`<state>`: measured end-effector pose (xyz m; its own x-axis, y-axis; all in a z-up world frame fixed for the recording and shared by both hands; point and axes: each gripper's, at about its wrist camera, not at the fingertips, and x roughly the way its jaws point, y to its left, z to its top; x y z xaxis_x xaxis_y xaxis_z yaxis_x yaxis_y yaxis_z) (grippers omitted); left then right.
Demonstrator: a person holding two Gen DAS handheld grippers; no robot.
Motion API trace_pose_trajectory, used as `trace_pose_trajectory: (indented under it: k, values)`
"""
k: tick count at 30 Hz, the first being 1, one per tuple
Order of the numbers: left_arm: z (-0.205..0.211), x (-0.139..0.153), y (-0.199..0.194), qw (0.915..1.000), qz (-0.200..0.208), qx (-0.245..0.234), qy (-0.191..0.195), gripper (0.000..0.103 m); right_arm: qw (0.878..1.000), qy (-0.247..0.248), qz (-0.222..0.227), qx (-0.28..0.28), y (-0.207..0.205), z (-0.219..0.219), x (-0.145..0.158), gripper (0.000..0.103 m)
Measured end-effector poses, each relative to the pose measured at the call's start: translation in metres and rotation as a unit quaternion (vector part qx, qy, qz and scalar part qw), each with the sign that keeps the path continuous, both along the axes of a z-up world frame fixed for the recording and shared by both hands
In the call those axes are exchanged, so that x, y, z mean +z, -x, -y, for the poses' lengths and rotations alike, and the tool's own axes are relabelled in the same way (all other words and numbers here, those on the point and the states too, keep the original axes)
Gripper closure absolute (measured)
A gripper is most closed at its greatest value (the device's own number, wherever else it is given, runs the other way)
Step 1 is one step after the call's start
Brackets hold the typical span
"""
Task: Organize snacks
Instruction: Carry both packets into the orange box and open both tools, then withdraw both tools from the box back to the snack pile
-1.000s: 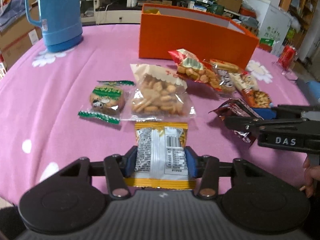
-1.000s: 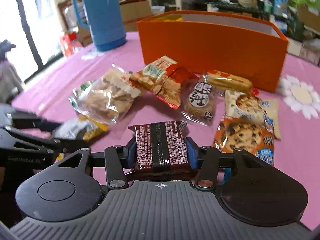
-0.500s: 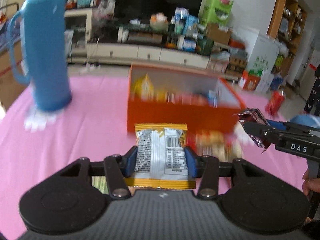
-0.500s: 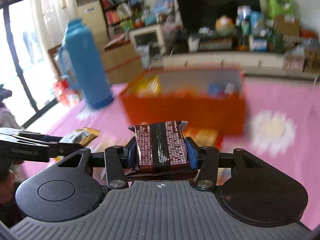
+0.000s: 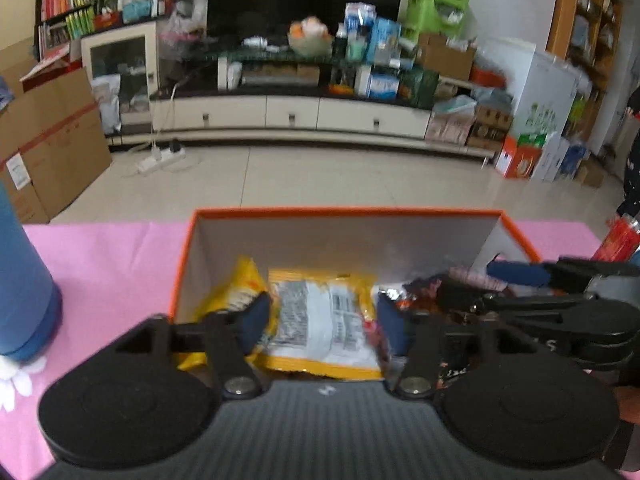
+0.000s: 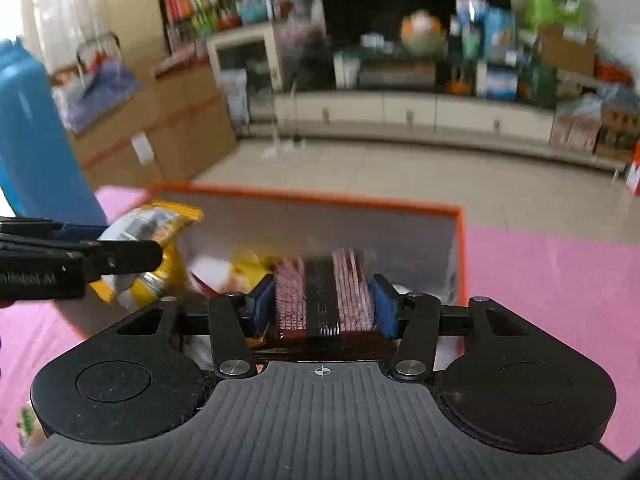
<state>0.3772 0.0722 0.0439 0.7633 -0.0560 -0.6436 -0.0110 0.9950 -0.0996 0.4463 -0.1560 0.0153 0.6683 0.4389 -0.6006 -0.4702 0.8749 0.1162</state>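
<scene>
My left gripper hangs over the left half of the open orange box. Its jaws are opening. The yellow and silver snack packet lies loose between the blue pads, sagging into the box with a sliver of gap at the right pad. My right gripper is over the box's right half. Its jaws are starting to open, but the pads still touch the sides of the dark red packet. In the right wrist view the yellow packet dangles at the left.
Other snack packets lie in the box, among them a yellow bag. A tall blue thermos stands left of the box on the pink tablecloth. A red can stands at the right. The table's far edge is just behind the box.
Both grippers rose from the table and moved forward over the orange box, each carrying its packet. The left jaws have widened and the yellow packet has sagged lower.
</scene>
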Motion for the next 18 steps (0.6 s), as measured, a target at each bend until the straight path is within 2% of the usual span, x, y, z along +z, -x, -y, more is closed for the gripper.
trace_pose_trajectory:
  k: [1, 3, 4, 6, 9, 12, 15, 18]
  values:
    - [-0.001, 0.001, 0.004, 1.0, 0.007, 0.0, -0.002, 0.037, 1.0, 0.008, 0.006, 0.0, -0.003, -0.003, -0.002, 0.046]
    - [-0.001, 0.007, 0.021, 0.9997, 0.025, -0.004, -0.004, 0.035, 1.0, -0.011, 0.012, 0.008, 0.003, 0.0, 0.002, 0.042]
    - [-0.001, 0.01, 0.033, 0.9994, 0.033, -0.004, -0.006, 0.035, 1.0, -0.022, 0.018, 0.007, 0.01, 0.004, 0.005, 0.032]
    - [0.0, 0.016, 0.059, 0.9991, 0.04, -0.005, -0.009, 0.034, 0.998, -0.04, 0.038, -0.002, 0.031, 0.015, 0.015, 0.018]
    - [0.004, 0.019, 0.107, 0.9992, 0.039, -0.006, -0.004, 0.033, 0.997, -0.062, 0.048, -0.008, 0.068, 0.037, 0.024, 0.014]
    - [0.01, 0.014, 0.153, 0.9995, 0.032, -0.004, 0.001, 0.032, 0.996, -0.082, 0.036, -0.023, 0.117, 0.064, 0.021, 0.008]
    - [0.021, -0.001, 0.197, 1.0, 0.007, -0.001, 0.005, 0.031, 0.993, -0.1, 0.019, -0.054, 0.162, 0.091, 0.005, 0.007]
    - [0.032, -0.018, 0.232, 0.9997, -0.018, 0.001, 0.017, 0.031, 0.986, -0.133, -0.027, -0.093, 0.202, 0.118, -0.025, 0.007]
